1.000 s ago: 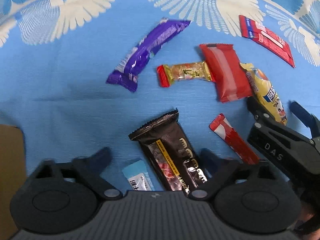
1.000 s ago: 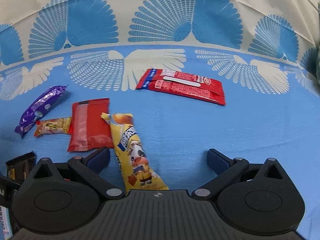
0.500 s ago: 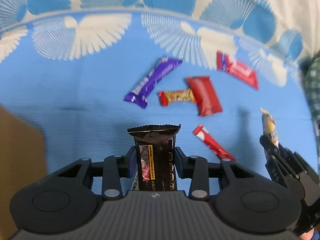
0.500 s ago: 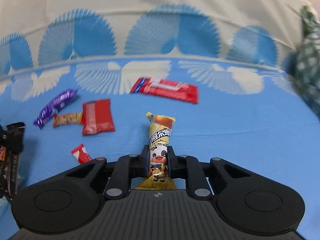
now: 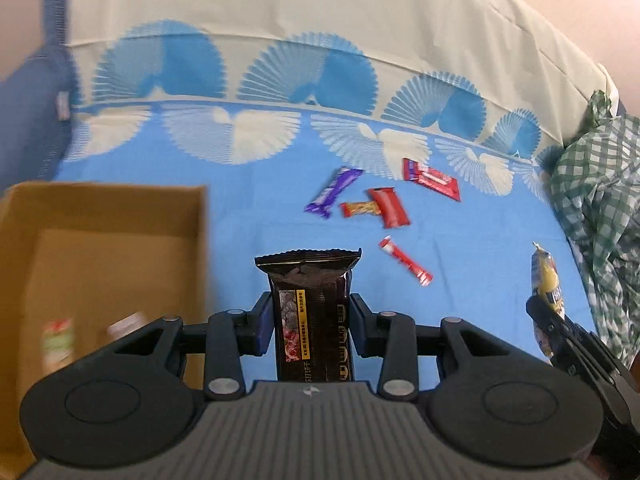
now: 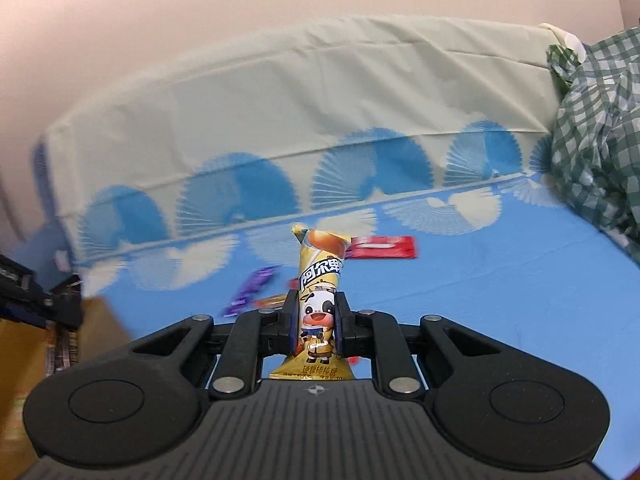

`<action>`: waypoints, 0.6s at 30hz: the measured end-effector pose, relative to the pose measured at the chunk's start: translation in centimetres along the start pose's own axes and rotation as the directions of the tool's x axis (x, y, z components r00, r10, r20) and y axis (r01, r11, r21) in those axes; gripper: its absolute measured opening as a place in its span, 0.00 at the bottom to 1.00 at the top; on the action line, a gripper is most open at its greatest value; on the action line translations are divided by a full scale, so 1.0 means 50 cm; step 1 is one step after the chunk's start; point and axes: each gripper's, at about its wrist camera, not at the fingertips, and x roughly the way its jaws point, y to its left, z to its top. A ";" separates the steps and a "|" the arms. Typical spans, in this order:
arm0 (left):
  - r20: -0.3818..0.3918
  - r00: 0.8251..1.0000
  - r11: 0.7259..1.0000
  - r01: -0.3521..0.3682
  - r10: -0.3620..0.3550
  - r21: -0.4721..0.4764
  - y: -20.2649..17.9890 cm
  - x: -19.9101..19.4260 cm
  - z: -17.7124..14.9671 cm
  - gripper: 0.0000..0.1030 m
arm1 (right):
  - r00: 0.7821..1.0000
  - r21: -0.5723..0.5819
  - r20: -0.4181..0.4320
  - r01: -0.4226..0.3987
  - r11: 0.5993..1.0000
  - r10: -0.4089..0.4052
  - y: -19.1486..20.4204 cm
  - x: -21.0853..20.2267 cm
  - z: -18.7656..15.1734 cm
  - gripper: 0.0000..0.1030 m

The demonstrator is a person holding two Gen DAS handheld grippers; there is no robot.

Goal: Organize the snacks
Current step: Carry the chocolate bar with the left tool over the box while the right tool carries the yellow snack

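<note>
Snack packets rode aloft in both grippers above a blue fan-patterned surface point(image 5: 248, 216). The left gripper point(image 5: 307, 322) had its jaws clenched across the middle of a dark foil packet point(image 5: 310, 312), which stood upright between them, its crimped top edge well clear of the fingertips and its lower end hidden behind the gripper body. The right gripper point(image 6: 317, 320) was clamped the same way on a yellow cartoon-cow packet point(image 6: 320, 292), the jaws pinching it at about mid-length, with the twisted top leaning slightly left above them.

Both packets appeared light and thin-skinned, with glossy film that would likely slip under a loose pinch and crumple under a hard one. A hold across the filled middle, as shown, looked safer than one on the flat sealed ends. The contents of either could not be judged for fragility.

An open cardboard box point(image 5: 120, 216) sat to the left of the dark packet, close beside the left gripper, with two blurred items on its floor. Five more snacks lay on the surface beyond: a purple bar point(image 5: 334, 192), a small gold-and-red candy point(image 5: 360, 209), a red pouch point(image 5: 389, 207), a slim red stick point(image 5: 406, 261) and a red-and-white flat pack point(image 5: 431, 179). Green checked cloth point(image 5: 596, 216) bunched at the right edge.
</note>
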 end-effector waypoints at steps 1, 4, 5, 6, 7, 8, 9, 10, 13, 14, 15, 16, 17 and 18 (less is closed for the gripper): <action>0.008 1.000 1.000 -0.010 0.010 -0.002 0.017 -0.026 -0.016 0.41 | 1.000 0.002 0.000 -0.019 1.000 0.019 0.023 -0.032 -0.011 0.17; 0.024 0.999 0.999 -0.046 0.047 -0.012 0.072 -0.106 -0.072 0.41 | 0.997 0.011 -0.022 -0.078 0.997 0.079 0.090 -0.111 -0.046 0.17; 0.027 0.998 0.998 -0.060 0.060 -0.016 0.091 -0.131 -0.092 0.41 | 0.994 0.013 -0.034 -0.100 0.995 0.101 0.112 -0.135 -0.059 0.17; 0.030 0.997 0.997 -0.074 0.075 -0.019 0.110 -0.157 -0.114 0.41 | 0.991 0.011 -0.045 -0.124 0.992 0.125 0.135 -0.158 -0.071 0.17; 0.034 0.996 0.996 -0.085 0.085 -0.023 0.128 -0.178 -0.132 0.41 | 0.988 0.010 -0.055 -0.144 0.989 0.145 0.158 -0.180 -0.082 0.17; 0.037 0.994 0.995 -0.097 0.098 -0.029 0.146 -0.200 -0.152 0.41 | 0.984 0.009 -0.067 -0.164 0.986 0.165 0.182 -0.200 -0.094 0.17; 0.038 0.993 0.994 -0.107 0.108 -0.033 0.163 -0.221 -0.173 0.41 | 0.979 0.005 -0.080 -0.187 0.982 0.187 0.204 -0.218 -0.106 0.17; 0.039 0.993 0.993 -0.112 0.114 -0.037 0.179 -0.238 -0.190 0.41 | 0.975 -0.002 -0.090 -0.205 0.979 0.204 0.229 -0.233 -0.117 0.17; 0.043 0.991 0.991 -0.123 0.126 -0.054 0.220 -0.287 -0.247 0.41 | 0.956 -0.032 -0.122 -0.274 0.961 0.268 0.303 -0.286 -0.154 0.17; 0.044 0.991 0.990 -0.124 0.127 -0.060 0.232 -0.302 -0.265 0.41 | 0.949 -0.039 -0.132 -0.294 0.955 0.287 0.324 -0.302 -0.165 0.17; 0.048 0.991 0.990 -0.125 0.128 -0.063 0.243 -0.316 -0.283 0.41 | 0.943 -0.048 -0.141 -0.310 0.950 0.301 0.343 -0.316 -0.173 0.17; 0.053 0.990 0.989 -0.128 0.132 -0.066 0.251 -0.329 -0.301 0.41 | 0.938 -0.059 -0.149 -0.325 0.944 0.314 0.361 -0.329 -0.183 0.17; 0.056 0.989 0.989 -0.130 0.133 -0.069 0.260 -0.340 -0.316 0.41 | 0.933 -0.074 -0.155 -0.338 0.938 0.324 0.378 -0.340 -0.189 0.17; 0.059 0.989 0.989 -0.128 0.132 -0.071 0.267 -0.351 -0.332 0.41 | 0.931 -0.088 -0.159 -0.345 0.935 0.329 0.392 -0.348 -0.193 0.17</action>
